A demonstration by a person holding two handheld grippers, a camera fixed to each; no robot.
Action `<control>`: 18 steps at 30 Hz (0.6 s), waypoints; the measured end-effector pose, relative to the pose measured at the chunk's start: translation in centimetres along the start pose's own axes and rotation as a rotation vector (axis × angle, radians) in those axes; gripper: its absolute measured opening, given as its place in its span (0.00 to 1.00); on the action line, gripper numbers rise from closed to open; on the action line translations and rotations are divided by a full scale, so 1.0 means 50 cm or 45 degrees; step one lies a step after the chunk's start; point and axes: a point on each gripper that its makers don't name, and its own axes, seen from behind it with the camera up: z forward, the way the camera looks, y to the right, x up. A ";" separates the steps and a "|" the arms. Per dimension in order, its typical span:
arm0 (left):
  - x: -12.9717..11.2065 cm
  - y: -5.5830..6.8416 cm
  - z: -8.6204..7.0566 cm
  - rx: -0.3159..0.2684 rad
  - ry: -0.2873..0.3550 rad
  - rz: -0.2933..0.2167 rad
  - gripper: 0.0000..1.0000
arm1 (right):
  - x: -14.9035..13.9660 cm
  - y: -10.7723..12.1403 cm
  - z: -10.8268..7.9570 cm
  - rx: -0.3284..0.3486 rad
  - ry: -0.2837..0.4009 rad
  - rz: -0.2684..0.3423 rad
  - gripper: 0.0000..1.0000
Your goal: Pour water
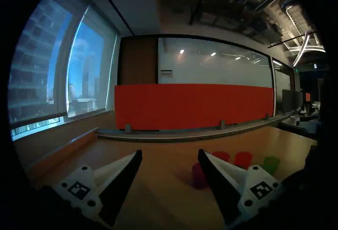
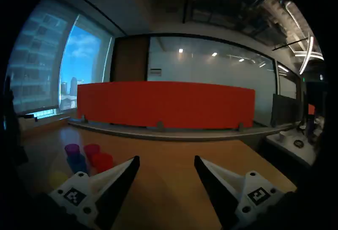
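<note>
Wooden counter [image 1: 169, 175] carries coloured cups [image 1: 243, 159]; our left gripper [image 1: 169, 151] and right gripper [image 2: 166, 158] both have fingers apart, empty. We should approach one cup level and squarely.

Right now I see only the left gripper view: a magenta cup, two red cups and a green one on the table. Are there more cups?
Observer: Yes. In the right gripper view a blue cup stands beside a red cup.
Operator: Any other colour?
Observer: A yellow cup, nearest that camera, just left of the blue one.
Operator: Does the right gripper hold anything?
Observer: No. The right gripper is open, with nothing between its fingers.
</note>
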 end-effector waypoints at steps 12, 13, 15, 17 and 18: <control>0.125 0.022 0.032 -0.089 -0.009 -0.048 0.98 | 0.154 0.008 0.015 0.038 0.034 -0.023 1.00; 0.133 0.024 0.034 -0.097 -0.010 -0.044 0.98 | 0.164 0.008 0.016 0.042 0.037 -0.023 1.00; 0.148 0.030 0.038 -0.117 -0.012 -0.037 0.98 | 0.182 0.006 0.017 0.054 0.042 -0.024 1.00; 0.160 0.039 0.041 -0.142 -0.015 -0.031 0.98 | 0.197 0.002 0.018 0.068 0.045 -0.026 1.00; 0.161 0.043 0.044 -0.153 -0.019 -0.033 0.98 | 0.199 -0.001 0.018 0.074 0.047 -0.027 1.00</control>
